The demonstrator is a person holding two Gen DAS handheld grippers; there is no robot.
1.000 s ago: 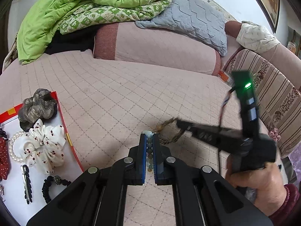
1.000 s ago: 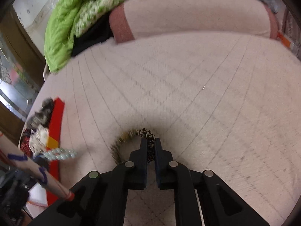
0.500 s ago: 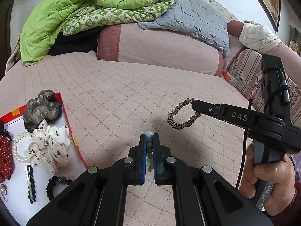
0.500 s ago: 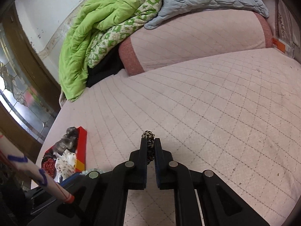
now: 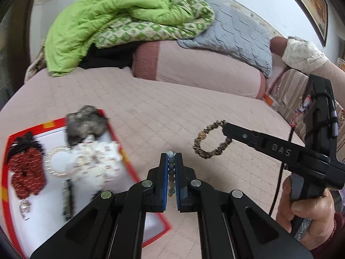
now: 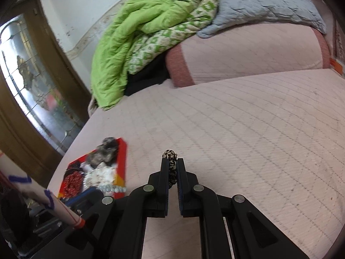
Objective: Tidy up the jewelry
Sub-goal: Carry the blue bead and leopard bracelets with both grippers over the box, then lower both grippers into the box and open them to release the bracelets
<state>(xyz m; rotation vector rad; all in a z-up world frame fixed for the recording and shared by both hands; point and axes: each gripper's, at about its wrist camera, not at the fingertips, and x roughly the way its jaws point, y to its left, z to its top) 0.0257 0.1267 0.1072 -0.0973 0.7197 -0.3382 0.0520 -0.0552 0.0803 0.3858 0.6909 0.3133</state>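
Jaws of left gripper point(image 5: 171, 159) pinched on a strand of pale green-grey beads point(image 5: 171, 170), bottom centre of frame. Right gripper point(image 6: 172, 161) likewise clamped on a leopard-print scrunchie point(image 6: 171, 161), seen edge-on there. Only from left wrist: scrunchie point(image 5: 212, 139) as a full loop with gold bead, centre right, above pink quilted bed point(image 5: 172, 108), plus hand point(image 5: 306, 211) at lower right. Red-rimmed tray point(image 5: 129, 166) lower left, blurred, crowded with hair accessories.

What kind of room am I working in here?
Most likely a bedroom: the work surface is a quilted pink bed, with a green comforter and grey pillow piled on a bolster at its head, and a framed picture on the wall.
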